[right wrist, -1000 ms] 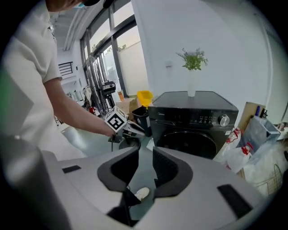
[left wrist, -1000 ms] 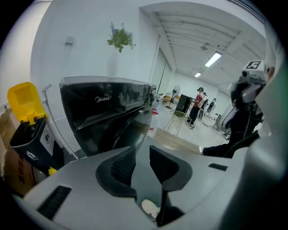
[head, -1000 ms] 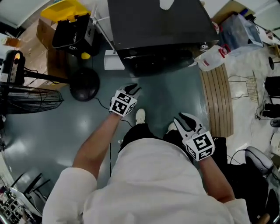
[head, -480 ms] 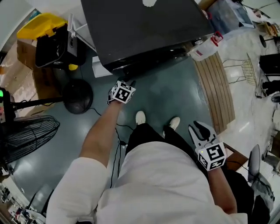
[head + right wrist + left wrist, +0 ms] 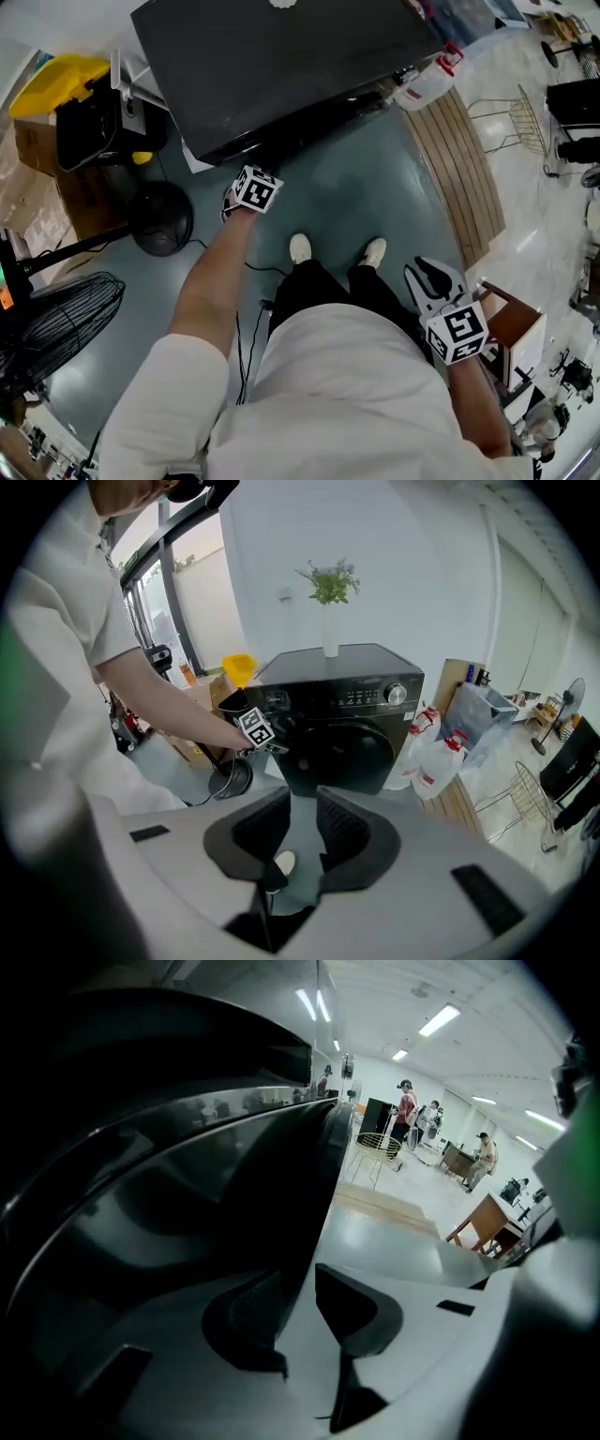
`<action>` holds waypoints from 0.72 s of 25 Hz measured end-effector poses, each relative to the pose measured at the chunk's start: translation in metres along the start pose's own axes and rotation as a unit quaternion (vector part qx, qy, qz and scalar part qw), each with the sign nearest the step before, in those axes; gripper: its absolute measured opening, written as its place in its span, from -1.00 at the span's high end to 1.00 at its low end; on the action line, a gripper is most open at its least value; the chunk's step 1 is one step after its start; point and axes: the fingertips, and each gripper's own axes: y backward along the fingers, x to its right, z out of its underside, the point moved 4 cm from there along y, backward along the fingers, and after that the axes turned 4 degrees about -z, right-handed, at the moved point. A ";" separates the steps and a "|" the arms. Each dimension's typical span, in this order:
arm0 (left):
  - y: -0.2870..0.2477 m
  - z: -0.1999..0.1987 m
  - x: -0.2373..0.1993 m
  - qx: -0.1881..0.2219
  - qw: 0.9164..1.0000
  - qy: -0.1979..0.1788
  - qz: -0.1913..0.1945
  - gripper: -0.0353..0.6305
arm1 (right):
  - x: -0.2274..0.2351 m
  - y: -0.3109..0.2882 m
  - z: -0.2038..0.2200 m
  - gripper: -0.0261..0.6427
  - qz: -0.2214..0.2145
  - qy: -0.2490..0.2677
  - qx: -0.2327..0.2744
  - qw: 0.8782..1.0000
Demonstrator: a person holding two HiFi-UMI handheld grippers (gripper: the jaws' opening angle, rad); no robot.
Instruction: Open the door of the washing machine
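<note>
Left tool [image 5: 300, 1321], jaws apart, sits at the edge of the closed door [image 5: 352, 752] on the black washing machine [image 5: 281, 75]; right tool [image 5: 302, 841], well back from the machine, open and empty, jaws just narrowing slightly

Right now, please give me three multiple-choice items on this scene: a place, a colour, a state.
1. Where is the left gripper?
A. at the washing machine's front
B. on the yellow bin
C. on the wooden boards
2. The washing machine is
A. white
B. red
C. black
3. The right gripper's jaws are
A. shut on a jug
B. apart and empty
C. shut on the door

A: it reaches the machine's front in the right gripper view.
C: its body is black.
B: the jaws, which have just been closing slightly, stand apart with nothing between.
</note>
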 end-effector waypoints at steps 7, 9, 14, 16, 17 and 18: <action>-0.003 -0.002 -0.001 -0.001 1.000 0.002 -0.001 0.61 | 0.005 0.001 -0.002 0.65 0.005 -0.009 0.004 1.000; -0.002 -0.003 0.000 -0.005 1.000 0.006 -0.003 0.61 | 0.005 0.001 -0.002 0.66 0.005 -0.011 0.005 1.000; 0.001 0.001 0.011 -0.013 1.000 0.008 0.011 0.63 | 0.005 -0.002 -0.003 0.68 -0.001 -0.010 0.006 1.000; 0.000 0.004 0.023 -0.007 1.000 0.005 0.021 0.64 | 0.004 -0.003 -0.003 0.68 -0.004 -0.010 0.006 1.000; 0.000 0.005 0.029 -0.002 1.000 0.004 0.025 0.64 | 0.004 -0.003 -0.003 0.68 -0.006 -0.010 0.006 1.000; 0.001 0.007 0.035 -0.001 1.000 0.004 0.027 0.64 | 0.004 -0.003 -0.002 0.68 -0.007 -0.010 0.007 1.000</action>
